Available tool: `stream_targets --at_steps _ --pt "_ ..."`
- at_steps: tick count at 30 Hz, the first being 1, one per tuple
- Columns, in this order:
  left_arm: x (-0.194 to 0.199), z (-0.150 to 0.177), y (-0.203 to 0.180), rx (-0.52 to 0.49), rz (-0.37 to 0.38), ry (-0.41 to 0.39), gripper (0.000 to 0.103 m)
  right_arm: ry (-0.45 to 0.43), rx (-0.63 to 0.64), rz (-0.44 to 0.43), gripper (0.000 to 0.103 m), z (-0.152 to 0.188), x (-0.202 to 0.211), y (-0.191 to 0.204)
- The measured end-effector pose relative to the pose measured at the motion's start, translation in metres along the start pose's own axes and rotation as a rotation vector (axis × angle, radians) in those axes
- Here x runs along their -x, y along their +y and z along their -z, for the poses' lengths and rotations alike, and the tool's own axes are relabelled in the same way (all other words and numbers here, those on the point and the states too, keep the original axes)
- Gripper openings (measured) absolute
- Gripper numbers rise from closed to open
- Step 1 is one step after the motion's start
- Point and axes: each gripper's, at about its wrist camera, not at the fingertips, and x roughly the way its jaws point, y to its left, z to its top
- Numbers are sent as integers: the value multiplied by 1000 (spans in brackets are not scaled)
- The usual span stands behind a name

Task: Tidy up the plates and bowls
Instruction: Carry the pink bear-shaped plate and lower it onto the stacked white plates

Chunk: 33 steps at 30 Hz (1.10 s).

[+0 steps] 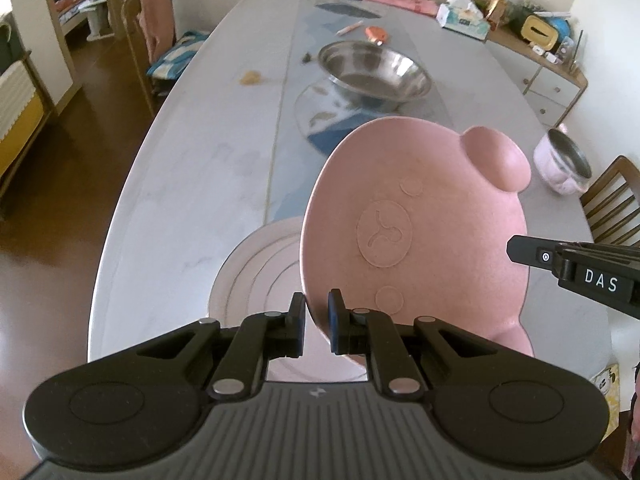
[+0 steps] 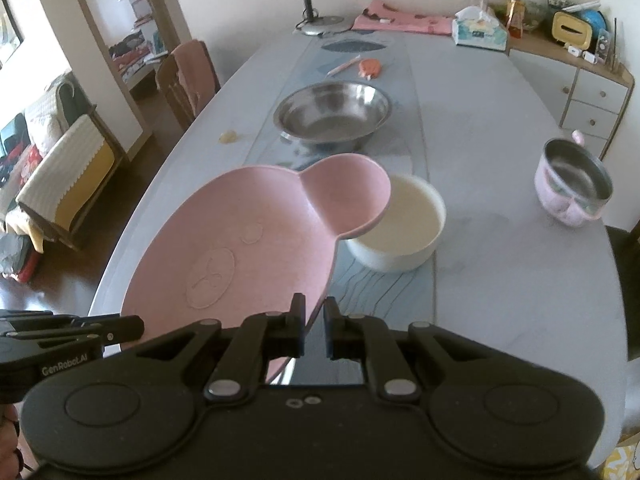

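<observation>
A pink bear-face plate (image 1: 416,232) is held up off the table, tilted, between both grippers. My left gripper (image 1: 316,320) is shut on its left rim. My right gripper (image 2: 314,326) is shut on its right rim; the plate (image 2: 248,248) fills the left of that view. Under the plate in the left wrist view lies a round pink plate (image 1: 256,272) on the table. A white bowl (image 2: 404,232) stands just beyond the held plate. A steel bowl (image 1: 374,74) (image 2: 332,114) sits at mid-table. A pink steel-lined cup (image 2: 572,186) (image 1: 562,166) stands at the right.
The long grey table (image 2: 500,272) has a blue runner down its middle. At its far end are a lamp (image 2: 316,0), a pink cloth (image 2: 404,20) and a tissue box (image 2: 478,34). Chairs stand at the left (image 2: 188,80) and at the right (image 1: 612,200).
</observation>
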Motion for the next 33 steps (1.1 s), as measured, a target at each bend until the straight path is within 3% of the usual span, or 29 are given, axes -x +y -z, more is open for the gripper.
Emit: stream_targets --at_steps 18,33 --pt "-30 37 37 38 -71 96 10 116 53 -20 9 35 -53 35" --pt "-45 42 38 31 -52 137 11 132 71 2 10 39 -63 36"
